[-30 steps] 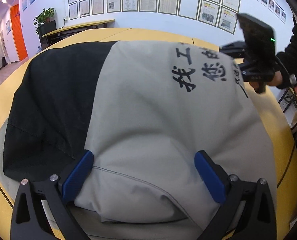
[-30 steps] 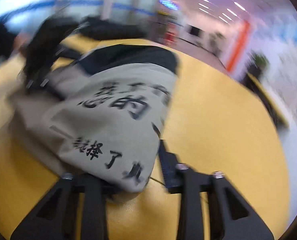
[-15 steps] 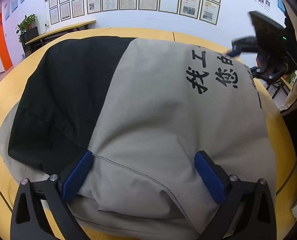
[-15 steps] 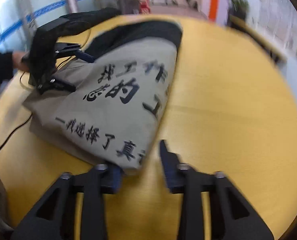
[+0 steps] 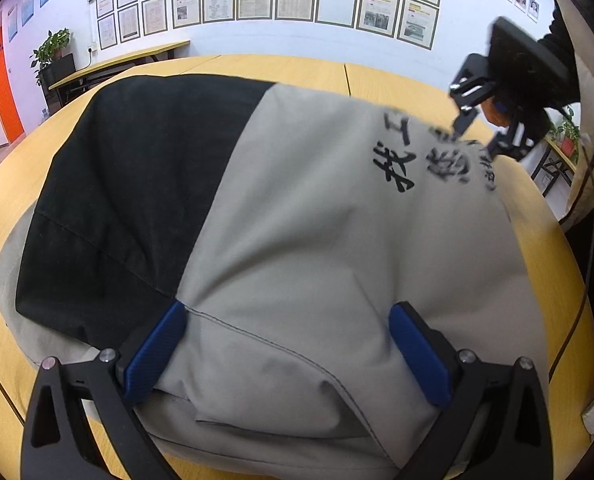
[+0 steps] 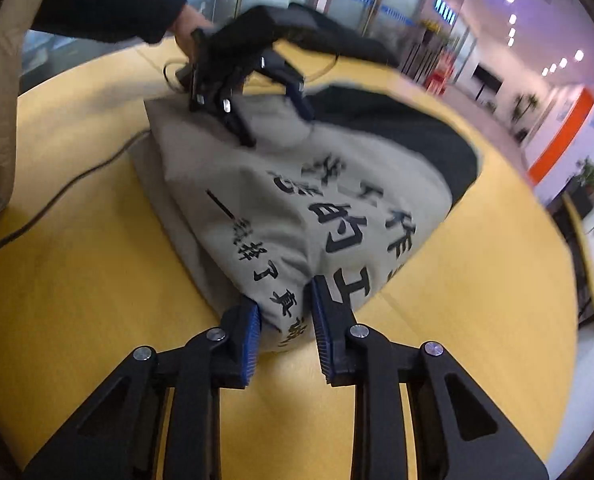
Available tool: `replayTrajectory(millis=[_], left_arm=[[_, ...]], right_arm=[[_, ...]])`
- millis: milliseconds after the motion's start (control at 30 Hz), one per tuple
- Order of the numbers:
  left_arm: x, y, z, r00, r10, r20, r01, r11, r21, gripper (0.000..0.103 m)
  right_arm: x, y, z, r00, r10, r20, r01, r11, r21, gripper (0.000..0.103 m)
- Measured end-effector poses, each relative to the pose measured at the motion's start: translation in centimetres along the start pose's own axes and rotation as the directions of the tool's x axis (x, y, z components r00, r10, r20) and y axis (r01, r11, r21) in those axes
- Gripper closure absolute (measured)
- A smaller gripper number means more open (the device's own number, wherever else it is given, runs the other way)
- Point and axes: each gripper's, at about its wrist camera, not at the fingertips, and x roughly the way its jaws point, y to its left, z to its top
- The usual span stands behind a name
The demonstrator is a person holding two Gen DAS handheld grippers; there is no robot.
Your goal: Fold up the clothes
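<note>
With our left hand-held gripper (image 5: 285, 354) spread wide around the shirt (image 5: 317, 216) and the right (image 6: 283, 322) merely bracketing its corner unclamped, cloth could slip.

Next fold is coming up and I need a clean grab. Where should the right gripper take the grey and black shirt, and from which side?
Take the grey and black shirt at its printed grey corner nearest the right gripper, coming in low along the yellow table. That corner bulges between the blue pads, and the left gripper straddles the opposite end.
</note>
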Motion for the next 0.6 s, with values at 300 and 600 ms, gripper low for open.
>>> replayTrajectory(millis=[300, 600], left_arm=[[1.0, -0.5, 0.3, 1.000, 0.011, -0.001, -0.011, 1.000, 0.007, 0.000], [0.1, -1.0, -1.0, 1.000, 0.023, 0.004, -0.023, 1.000, 0.010, 0.000]], right_arm=[[-1.3, -2.3, -0.5, 0.992, 0.119, -0.040, -0.111, 0.981, 0.159, 0.078], [-3.0, -8.5, 6.6, 0.923, 0.368, 0.110, -0.381, 0.915, 0.132, 0.075]])
